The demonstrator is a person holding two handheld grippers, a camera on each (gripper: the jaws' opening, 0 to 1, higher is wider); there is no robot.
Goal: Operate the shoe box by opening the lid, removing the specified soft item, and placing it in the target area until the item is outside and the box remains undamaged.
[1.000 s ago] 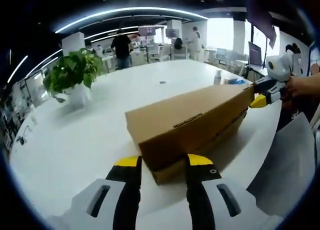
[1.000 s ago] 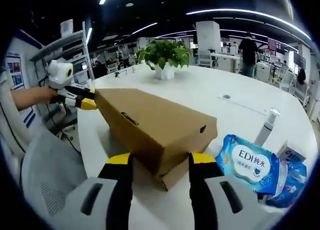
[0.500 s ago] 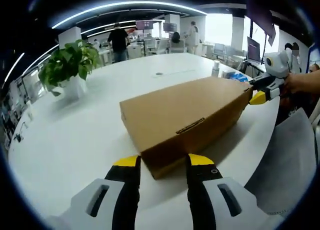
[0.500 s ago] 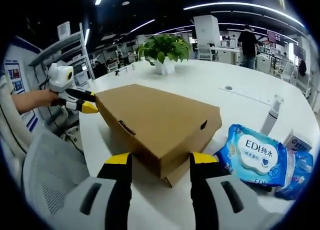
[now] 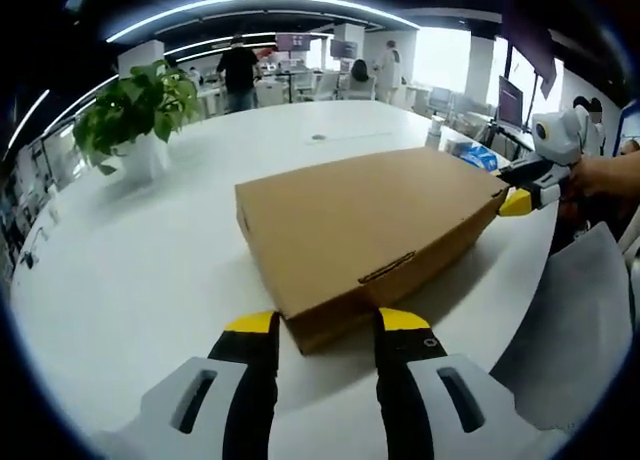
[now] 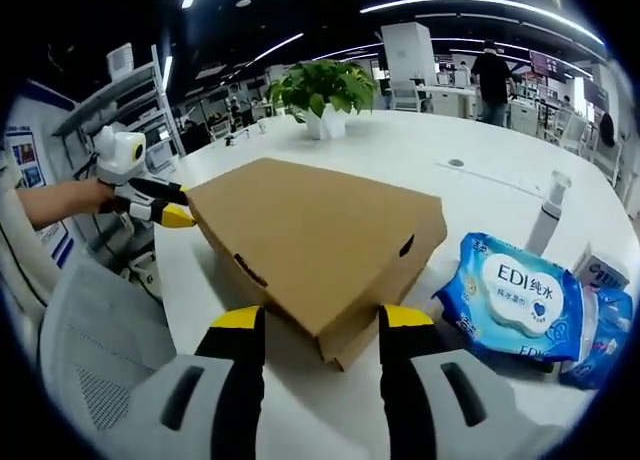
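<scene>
Cardboard, lid down: the shoe box (image 5: 365,225) lies on the white tabletop (image 5: 130,250). My left hand-held gripper (image 5: 315,325) stands wide around one corner, and my right hand-held gripper (image 6: 312,320) spreads wide around the opposite corner, I judge to lift the lid evenly. Wet-wipe packs (image 6: 510,295) sit just beside it. A potted plant (image 6: 322,90) stands farther off in the open office.

Left gripper (image 5: 315,325): fingers (image 5: 252,330) parted, set on either side of the shoe box (image 5: 365,225) near corner. Right gripper (image 6: 322,325): fingers (image 6: 405,325) likewise parted, astride the opposite corner of the box. A hand (image 6: 95,192) holds the left gripper at the box's far corner.
</scene>
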